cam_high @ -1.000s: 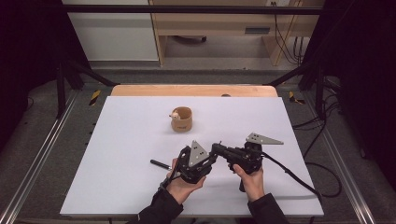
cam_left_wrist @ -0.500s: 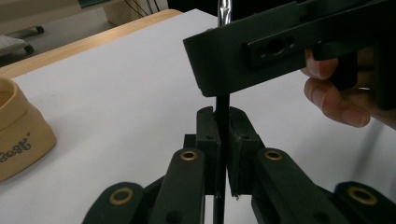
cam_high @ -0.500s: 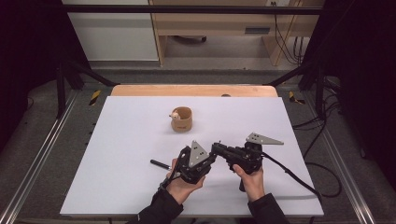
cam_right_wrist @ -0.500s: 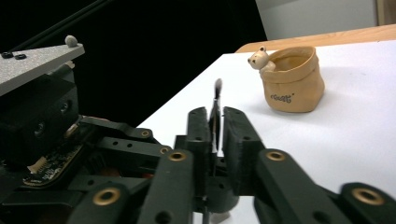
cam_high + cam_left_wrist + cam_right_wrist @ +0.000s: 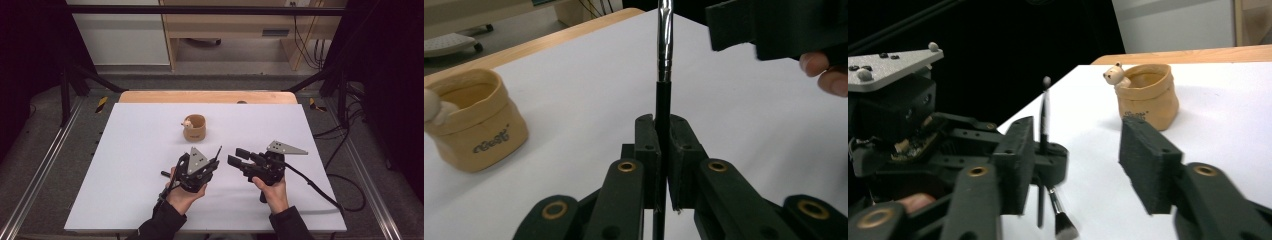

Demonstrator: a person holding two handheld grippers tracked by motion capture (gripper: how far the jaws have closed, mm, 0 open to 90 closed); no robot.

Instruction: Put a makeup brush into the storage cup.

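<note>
Right now my left gripper (image 5: pixel 216 159) is clamped on 1 makeup brush (image 5: pixel 664 60), my right gripper (image 5: pixel 1075 165) gapes beside it; next I'd judge a handover toward the pouch (image 5: pixel 194 127).

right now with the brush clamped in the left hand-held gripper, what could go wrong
The left hand-held gripper pinches the thin makeup brush only at its handle, so it may pivot or slip. The right hand-held gripper is open and close beside it; closing off-centre could knock the brush askew. The small tan pouch looks light and could tip if the brush pushes against its rim.
</note>
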